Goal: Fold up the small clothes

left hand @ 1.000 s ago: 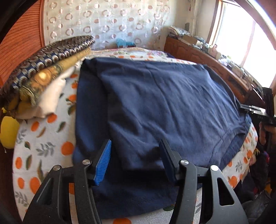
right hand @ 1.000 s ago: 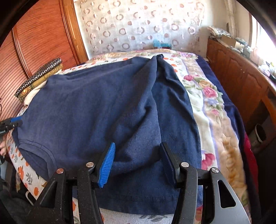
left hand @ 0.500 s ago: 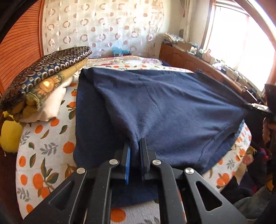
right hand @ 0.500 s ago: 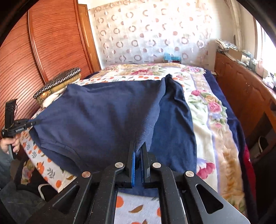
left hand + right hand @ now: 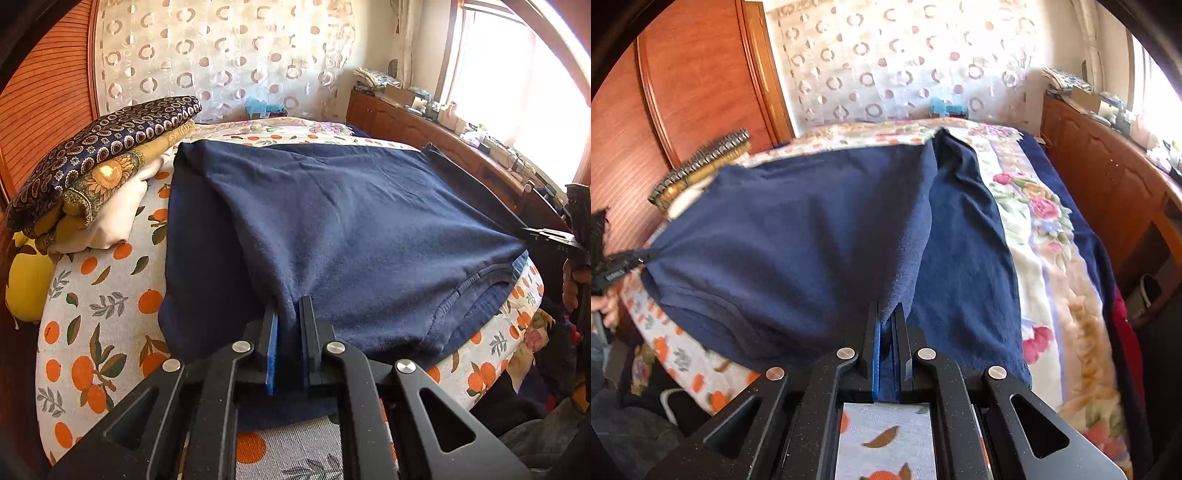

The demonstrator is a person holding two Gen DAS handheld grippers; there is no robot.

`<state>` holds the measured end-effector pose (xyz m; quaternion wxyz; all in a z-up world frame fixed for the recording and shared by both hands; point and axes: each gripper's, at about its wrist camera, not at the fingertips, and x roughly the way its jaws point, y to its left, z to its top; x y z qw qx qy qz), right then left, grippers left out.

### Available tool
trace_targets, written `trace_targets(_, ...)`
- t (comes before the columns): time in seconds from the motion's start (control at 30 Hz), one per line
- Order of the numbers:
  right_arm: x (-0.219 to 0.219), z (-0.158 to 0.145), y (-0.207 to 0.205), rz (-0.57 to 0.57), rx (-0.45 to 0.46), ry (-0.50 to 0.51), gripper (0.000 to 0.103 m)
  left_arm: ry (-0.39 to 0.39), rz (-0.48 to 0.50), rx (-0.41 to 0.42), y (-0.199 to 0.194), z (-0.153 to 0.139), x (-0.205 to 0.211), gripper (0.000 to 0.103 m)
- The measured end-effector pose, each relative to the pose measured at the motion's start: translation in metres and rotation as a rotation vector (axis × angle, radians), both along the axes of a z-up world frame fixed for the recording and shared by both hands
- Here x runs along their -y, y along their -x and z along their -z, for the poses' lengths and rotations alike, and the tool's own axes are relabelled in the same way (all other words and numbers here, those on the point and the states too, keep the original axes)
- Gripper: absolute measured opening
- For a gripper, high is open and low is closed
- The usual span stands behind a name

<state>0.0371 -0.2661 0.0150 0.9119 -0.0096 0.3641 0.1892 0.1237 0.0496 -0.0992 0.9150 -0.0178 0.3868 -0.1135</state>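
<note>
While fuzzy navy shirt (image 5: 332,229) hangs taut, both tools pinch edges

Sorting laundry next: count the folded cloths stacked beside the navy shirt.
3 visible: patterned navy cloth on top, mustard floral cloth under it, cream cloth at the bottom. More may be hidden.

The bed (image 5: 92,295) wore an orange-print sheet over a floral blanket (image 5: 1045,236). A navy shirt (image 5: 351,229) lay spread across it. Just beside the shirt, at the bed's wardrobe-side edge, sat a stack of folded fabrics (image 5: 92,173).
</note>
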Motion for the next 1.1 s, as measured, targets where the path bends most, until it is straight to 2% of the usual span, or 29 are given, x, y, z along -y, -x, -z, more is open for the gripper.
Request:
trace_targets(0.03, 0.001, 0.004, -0.006, -0.003, 0.011, -0.009, 0.004, 0.002, 0.0, 0.001, 0.0, 0.0, 0.0, 0.01)
trace_targets(0.17, 0.002, -0.016, 0.003, -0.01, 0.046, -0.081, 0.004, 0.004, 0.001, 0.008, 0.001, -0.002, -0.001, 0.01)
trace_targets(0.27, -0.003, -0.014, 0.011, -0.002, 0.056, -0.032, 0.004, 0.005, -0.002, 0.002, 0.0, 0.0, -0.002, 0.01)
trace_targets(0.4, -0.006, 0.008, 0.007, 0.052, 0.034, 0.062, 0.005, -0.003, -0.006, 0.0, 0.003, 0.002, 0.0, 0.01)
trace_targets(0.53, -0.005, 0.011, 0.009, 0.105, 0.039, 0.081, 0.03, 0.0, -0.018, 0.009, 0.008, -0.001, -0.003, 0.01)
trace_targets(0.6, -0.01, 0.005, 0.014, 0.098, 0.073, 0.069, 0.038, 0.007, -0.026, 0.022, 0.011, -0.006, -0.008, 0.011)
trace_targets(0.67, -0.022, -0.002, 0.019, 0.067, 0.105, 0.044, 0.05, 0.002, -0.046, 0.04, 0.015, -0.012, -0.015, 0.015)
trace_targets(0.73, -0.041, -0.007, 0.025, 0.029, 0.142, 0.04, 0.055, 0.01, -0.062, 0.059, 0.018, -0.018, -0.025, 0.04)
trace_targets(0.77, -0.05, -0.006, 0.026, 0.007, 0.155, 0.044, 0.056, 0.021, -0.065, 0.065, 0.018, -0.02, -0.03, 0.043)
trace_targets(0.9, -0.09, -0.001, 0.029, -0.065, 0.197, 0.071, 0.058, 0.048, -0.092, 0.027, 0.011, -0.016, -0.045, 0.044)
trace_targets(1.1, -0.128, 0.034, 0.009, -0.127, 0.155, 0.069, 0.068, 0.098, -0.101, -0.048, -0.003, 0.005, -0.045, 0.044)
